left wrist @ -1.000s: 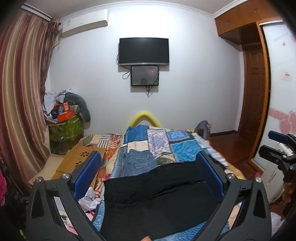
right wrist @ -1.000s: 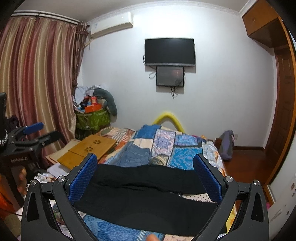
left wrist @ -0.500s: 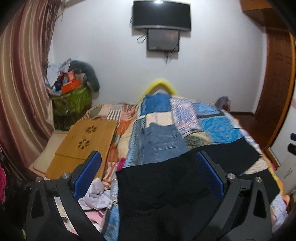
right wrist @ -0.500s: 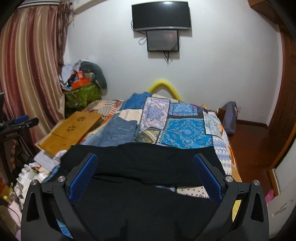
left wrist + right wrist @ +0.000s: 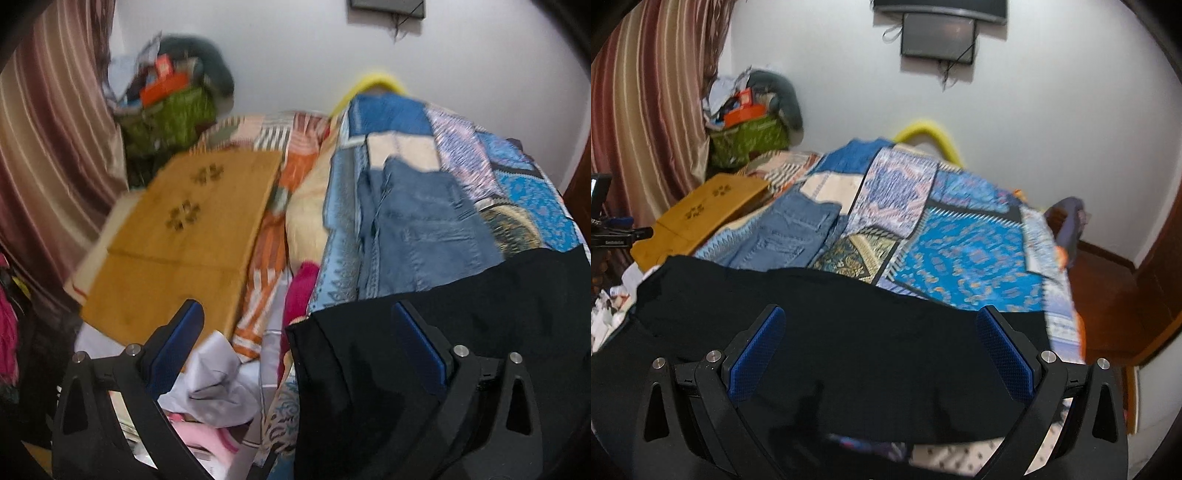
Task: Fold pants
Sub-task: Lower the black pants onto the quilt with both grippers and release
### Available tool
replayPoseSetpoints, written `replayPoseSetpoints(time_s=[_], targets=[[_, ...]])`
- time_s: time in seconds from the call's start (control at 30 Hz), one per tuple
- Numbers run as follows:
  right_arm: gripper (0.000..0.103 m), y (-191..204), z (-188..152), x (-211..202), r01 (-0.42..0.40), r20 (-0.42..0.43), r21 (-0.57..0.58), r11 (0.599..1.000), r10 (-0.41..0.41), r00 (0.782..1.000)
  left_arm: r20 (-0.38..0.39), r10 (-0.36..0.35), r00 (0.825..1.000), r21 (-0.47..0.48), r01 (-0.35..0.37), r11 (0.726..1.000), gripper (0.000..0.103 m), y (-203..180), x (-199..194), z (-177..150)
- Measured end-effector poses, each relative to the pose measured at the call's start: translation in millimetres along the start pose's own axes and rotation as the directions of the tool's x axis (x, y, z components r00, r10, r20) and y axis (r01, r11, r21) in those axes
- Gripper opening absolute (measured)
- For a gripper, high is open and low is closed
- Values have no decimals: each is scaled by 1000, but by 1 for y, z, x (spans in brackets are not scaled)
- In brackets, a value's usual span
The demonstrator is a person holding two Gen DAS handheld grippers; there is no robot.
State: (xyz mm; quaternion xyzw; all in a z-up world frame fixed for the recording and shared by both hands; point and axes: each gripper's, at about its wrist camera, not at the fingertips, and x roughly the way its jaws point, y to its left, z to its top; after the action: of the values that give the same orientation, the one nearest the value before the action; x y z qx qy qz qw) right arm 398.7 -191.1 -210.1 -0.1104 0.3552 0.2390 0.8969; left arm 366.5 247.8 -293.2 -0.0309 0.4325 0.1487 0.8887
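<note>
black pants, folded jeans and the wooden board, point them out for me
black pants (image 5: 857, 332), right wrist view, middle of the fabric
folded jeans (image 5: 424, 229), left wrist view, centre of the denim
wooden board (image 5: 184, 236), left wrist view, its flat top

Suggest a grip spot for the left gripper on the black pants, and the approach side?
Probably the left edge of the black pants, near the far corner. The cloth lies flat on the patchwork quilt, and that edge sits between the open left gripper's fingers. Come down from above and pinch across the edge.
</note>
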Motion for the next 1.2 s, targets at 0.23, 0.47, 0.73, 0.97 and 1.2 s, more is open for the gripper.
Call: replayPoseSetpoints(time_s=[0.23, 0.47, 0.73, 0.97, 1.2], targets=[[97, -4, 12, 92, -72, -140, -45, 996, 65, 988, -99, 1, 995, 47, 4, 999, 89, -7, 51, -12], [87, -1, 15, 141, -186, -234, -95, 978, 159, 959, -197, -61, 978, 58, 74, 996, 70, -16, 80, -23], [66, -5, 14, 156, -254, -296, -56, 965, 227, 928, -197, -71, 978, 57, 84, 995, 22, -26, 75, -15], [7, 11, 6, 137, -228, -288, -155, 961, 177, 941, -134, -27, 991, 110, 42, 993, 12, -37, 48, -6], [5, 11, 20, 131, -111, -196, -195, 974, 72, 978, -36, 34, 999, 165, -28, 986, 11, -41, 31, 28]])
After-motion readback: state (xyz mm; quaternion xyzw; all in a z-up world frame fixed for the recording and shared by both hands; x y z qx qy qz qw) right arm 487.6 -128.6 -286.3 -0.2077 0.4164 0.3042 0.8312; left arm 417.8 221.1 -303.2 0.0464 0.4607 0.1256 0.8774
